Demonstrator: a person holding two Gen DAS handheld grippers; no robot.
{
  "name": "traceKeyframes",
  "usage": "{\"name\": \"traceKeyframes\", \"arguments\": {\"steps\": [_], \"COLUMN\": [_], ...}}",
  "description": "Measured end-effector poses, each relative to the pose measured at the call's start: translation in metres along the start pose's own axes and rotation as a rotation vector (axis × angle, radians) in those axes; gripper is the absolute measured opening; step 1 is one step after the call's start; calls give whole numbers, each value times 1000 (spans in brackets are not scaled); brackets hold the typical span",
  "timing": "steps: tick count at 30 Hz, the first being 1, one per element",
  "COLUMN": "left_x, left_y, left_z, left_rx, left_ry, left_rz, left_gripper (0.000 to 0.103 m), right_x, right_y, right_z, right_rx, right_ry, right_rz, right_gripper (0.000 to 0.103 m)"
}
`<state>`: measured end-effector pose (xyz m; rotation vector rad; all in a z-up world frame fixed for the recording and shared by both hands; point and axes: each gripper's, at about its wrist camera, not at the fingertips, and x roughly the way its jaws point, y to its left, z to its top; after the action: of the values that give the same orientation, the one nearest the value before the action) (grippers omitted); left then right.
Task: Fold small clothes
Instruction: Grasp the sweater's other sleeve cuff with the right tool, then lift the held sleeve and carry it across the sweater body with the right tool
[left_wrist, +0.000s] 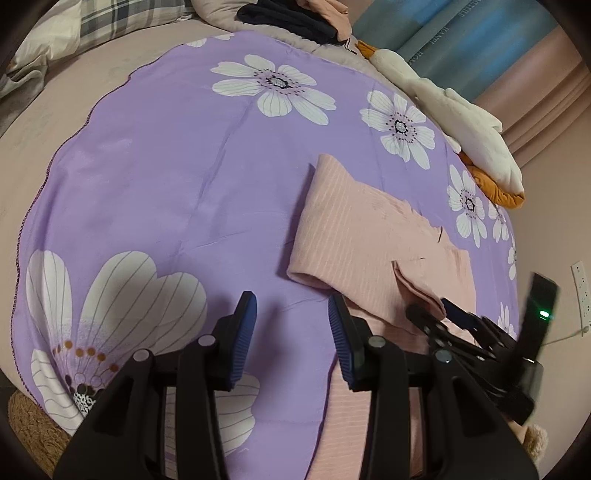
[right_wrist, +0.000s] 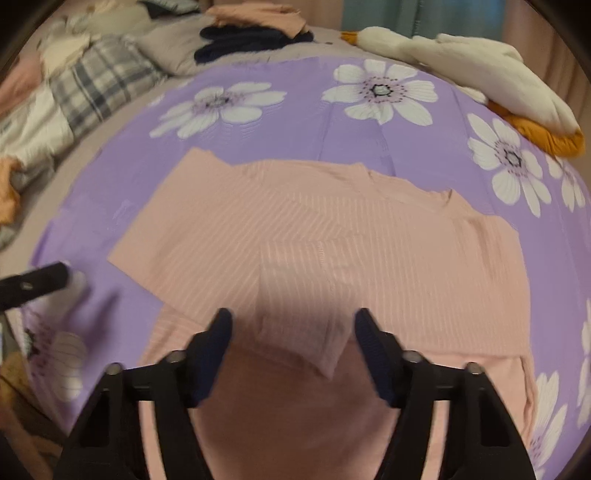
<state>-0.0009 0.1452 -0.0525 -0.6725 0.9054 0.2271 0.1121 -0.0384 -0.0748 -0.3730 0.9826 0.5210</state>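
Left gripper (left_wrist: 291, 325): jaws apart, nothing between them, only purple floral sheet (left_wrist: 166, 184) under it. Right gripper (right_wrist: 293, 343): jaws apart around a folded-in flap of the pink striped garment (right_wrist: 295, 229); pads don't look to be pressing it. Garment lies flat on the sheet just ahead, partly folded, more folds left. Beyond: dark and pink clothes pile (right_wrist: 255, 33), plush goose (right_wrist: 461, 62).
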Motion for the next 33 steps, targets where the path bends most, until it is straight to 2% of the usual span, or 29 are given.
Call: {"name": "traceKeyframes", "arguments": {"steps": [1,2,4,6,8,13,20,26,31,33], "left_x": [-1,-2,-2,-1,0,7,16,25,40,47], "left_y": [0,0,0,0,0,-5,-16,-33,-56,-64], "left_z": [0,-1,-1,0,1,4,9,20,35,40], "left_rx": [-1,-1,-3,-2,-1,5,22,61,116,136], "left_ry": [-2,-3,-3,-2,-1,10,25,21,29,36], "left_rz": [-2,-4,-9,-10,-8,-8,-12,-9,-12,-23], "left_gripper": [39,39,39,39,39,39,39,39,23,22], "right_x": [6,10,14,8,-8,-64,-111,-112,-106,-103], "right_y": [1,1,0,-4,-10,-34,-66,-96,-115,-121], "right_z": [2,3,7,12,20,53,89,87,77,73], "right_rx": [-16,-26,-39,-30,-9,41,80,148,200,217], "right_ry": [13,19,26,6,-35,-181,-321,-340,-323,-318], "right_rz": [-23,-42,-85,-84,-37,6,-54,-58,-52,-58], "right_gripper": [46,28,9,7,7,6,6,6,6,6]}}
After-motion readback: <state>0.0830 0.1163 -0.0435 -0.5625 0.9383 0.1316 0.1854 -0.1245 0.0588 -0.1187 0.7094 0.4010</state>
